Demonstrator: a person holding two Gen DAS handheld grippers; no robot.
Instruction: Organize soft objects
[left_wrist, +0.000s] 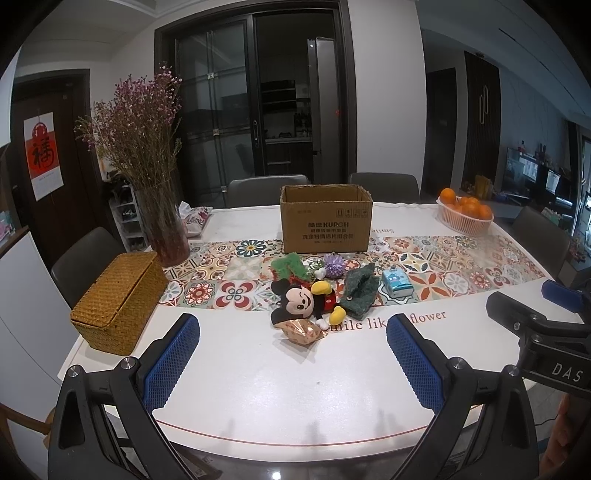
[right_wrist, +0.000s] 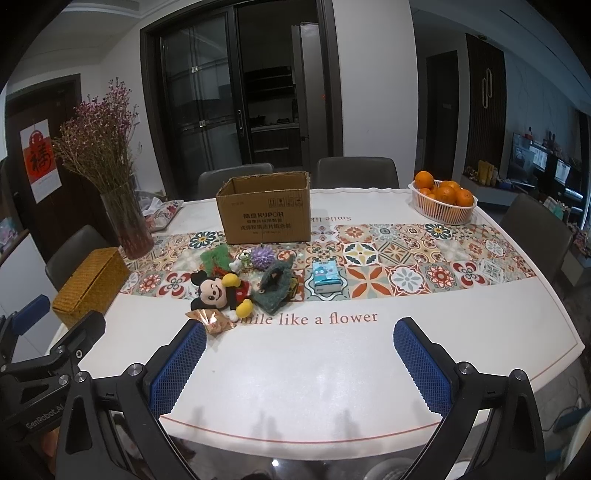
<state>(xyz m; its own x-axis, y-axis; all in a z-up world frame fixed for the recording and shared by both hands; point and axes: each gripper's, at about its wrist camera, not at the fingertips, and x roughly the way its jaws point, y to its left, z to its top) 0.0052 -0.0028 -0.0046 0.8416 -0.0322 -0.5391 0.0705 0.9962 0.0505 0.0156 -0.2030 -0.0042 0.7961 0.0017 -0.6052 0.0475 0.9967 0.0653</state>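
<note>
A pile of soft things lies mid-table: a mouse plush (left_wrist: 303, 301) (right_wrist: 221, 290), a green fuzzy item (left_wrist: 290, 266) (right_wrist: 216, 258), a purple spiky ball (left_wrist: 334, 266) (right_wrist: 261, 257), a dark green cloth (left_wrist: 360, 291) (right_wrist: 275, 286), a blue tissue pack (left_wrist: 397, 288) (right_wrist: 325, 280) and a gold foil packet (left_wrist: 303, 331) (right_wrist: 210, 321). Behind them stands an open cardboard box (left_wrist: 327, 221) (right_wrist: 266, 214). My left gripper (left_wrist: 291, 328) and right gripper (right_wrist: 300, 330) hover open and hold nothing, near the table's front edge.
A wicker box (left_wrist: 118, 306) (right_wrist: 90, 284) sits at the left beside a vase of dried flowers (left_wrist: 162, 229) (right_wrist: 127, 225). A basket of oranges (left_wrist: 463, 214) (right_wrist: 441, 201) stands at the back right. Chairs (left_wrist: 266, 188) ring the table (left_wrist: 295, 387).
</note>
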